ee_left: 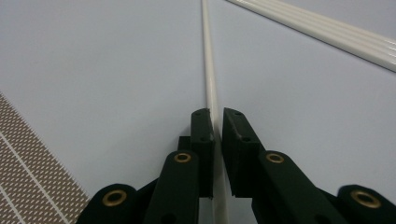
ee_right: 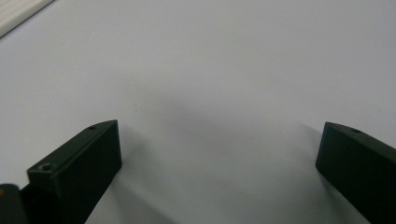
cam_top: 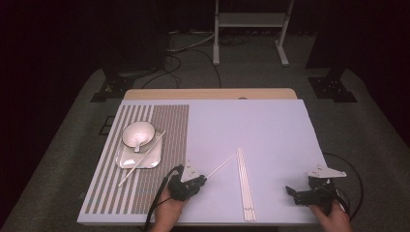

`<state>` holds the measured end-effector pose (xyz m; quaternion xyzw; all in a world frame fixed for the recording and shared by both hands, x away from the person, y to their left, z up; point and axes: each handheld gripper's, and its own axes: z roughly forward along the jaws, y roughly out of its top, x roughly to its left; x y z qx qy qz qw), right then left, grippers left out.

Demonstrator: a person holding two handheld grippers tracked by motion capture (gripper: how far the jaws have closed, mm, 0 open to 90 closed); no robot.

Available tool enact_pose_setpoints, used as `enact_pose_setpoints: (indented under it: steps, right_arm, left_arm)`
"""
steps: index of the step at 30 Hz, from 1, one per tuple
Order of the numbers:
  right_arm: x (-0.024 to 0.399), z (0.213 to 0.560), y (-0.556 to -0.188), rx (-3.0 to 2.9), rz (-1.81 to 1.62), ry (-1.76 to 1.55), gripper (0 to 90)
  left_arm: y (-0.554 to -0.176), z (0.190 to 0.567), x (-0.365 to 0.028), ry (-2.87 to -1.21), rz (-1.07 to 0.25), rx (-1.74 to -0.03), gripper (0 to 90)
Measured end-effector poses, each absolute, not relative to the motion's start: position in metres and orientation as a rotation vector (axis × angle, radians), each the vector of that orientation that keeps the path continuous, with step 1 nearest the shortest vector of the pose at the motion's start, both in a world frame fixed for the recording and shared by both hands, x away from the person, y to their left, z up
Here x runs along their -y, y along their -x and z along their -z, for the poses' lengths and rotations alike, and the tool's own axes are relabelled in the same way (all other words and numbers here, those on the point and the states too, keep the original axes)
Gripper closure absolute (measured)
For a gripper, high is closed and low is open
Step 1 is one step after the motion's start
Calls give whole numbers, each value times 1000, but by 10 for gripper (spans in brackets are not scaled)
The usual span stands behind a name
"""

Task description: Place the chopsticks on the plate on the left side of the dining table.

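Observation:
A single white chopstick (cam_top: 221, 166) lies slanted on the pale blue table. My left gripper (cam_top: 202, 180) is shut on its near end. In the left gripper view the two black jaws press on the chopstick (ee_left: 208, 70) from both sides, with the left gripper (ee_left: 218, 122) low over the table. Several more white chopsticks (cam_top: 244, 186) lie side by side in a row just to the right. My right gripper (cam_top: 291, 193) rests near the front right of the table. It stands wide open (ee_right: 219, 140), and bare table shows between its jaws.
A brown striped placemat (cam_top: 164, 130) covers the left part of the table. On it sits a white square plate (cam_top: 147, 159) with a white bowl (cam_top: 139, 134) and another chopstick (cam_top: 126, 177) laid across it. The row of chopsticks (ee_left: 327, 29) crosses the left gripper view's top right.

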<state>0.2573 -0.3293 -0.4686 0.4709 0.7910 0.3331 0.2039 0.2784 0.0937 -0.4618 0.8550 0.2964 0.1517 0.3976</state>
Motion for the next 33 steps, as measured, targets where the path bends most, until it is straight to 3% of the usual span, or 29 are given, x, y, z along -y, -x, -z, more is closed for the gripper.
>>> enact_pose_setpoints:
  steps: [33]
  right_arm:
    - [329,469,-257,-2206,-929,-1314,0]
  left_arm:
    - [-278,448,-105,-2095,-351,-801,847]
